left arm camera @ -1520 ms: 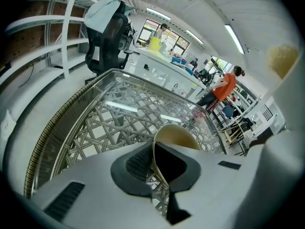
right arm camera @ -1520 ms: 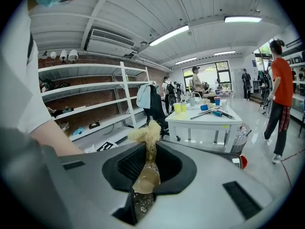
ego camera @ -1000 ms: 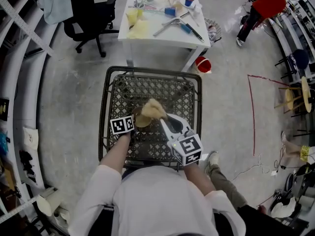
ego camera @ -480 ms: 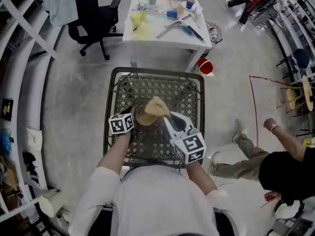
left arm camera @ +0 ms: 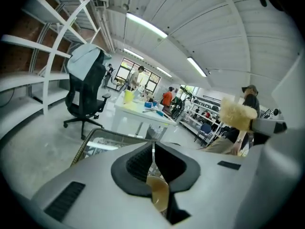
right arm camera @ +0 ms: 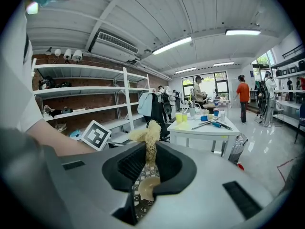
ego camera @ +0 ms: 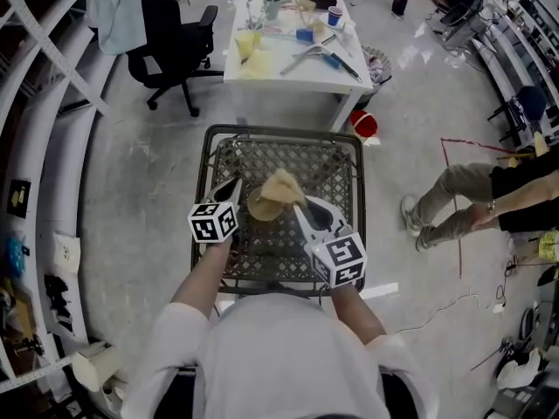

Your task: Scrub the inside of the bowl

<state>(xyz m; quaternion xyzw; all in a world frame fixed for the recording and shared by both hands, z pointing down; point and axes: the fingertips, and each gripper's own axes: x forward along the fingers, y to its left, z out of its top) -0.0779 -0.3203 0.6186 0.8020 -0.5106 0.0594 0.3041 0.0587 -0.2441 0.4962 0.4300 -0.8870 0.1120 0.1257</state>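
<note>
- Head view. My left gripper [ego camera: 238, 194] has its fingers pressed together on the left rim of the tan bowl [ego camera: 264, 208]. The bowl sits over the middle of the wire-mesh table [ego camera: 284, 132]. This view doesn't show whether it rests on the mesh or hangs above it.
- Head view, other side. My right gripper [ego camera: 295, 203] pinches a straw-coloured fibrous scrubber [ego camera: 281, 186]. The scrubber overlaps the bowl's far rim and looks not yet inside the hollow.
- Left gripper view. My fingers are closed on the bowl's thin edge [left arm camera: 158, 194], which shows edge-on below the pads. The scrubber [left arm camera: 237, 116] stands off to the right, apart from the bowl.
- Right gripper view. My fingers are nipped on the scrubber's stem [right arm camera: 147, 137], with its tuft fanned out above them. The bowl [right arm camera: 145, 185] shows beneath, over the mesh.
- Step in hand, by my judgement: get the scrubber into the bowl.
- Method: tip the bowl's opening towards the right gripper and lower the tuft onto the inner wall. Sweep in circles from bottom to rim.
- Caution: the rim hold is narrow, so press lightly and push towards the left pads, not away from them.
</note>
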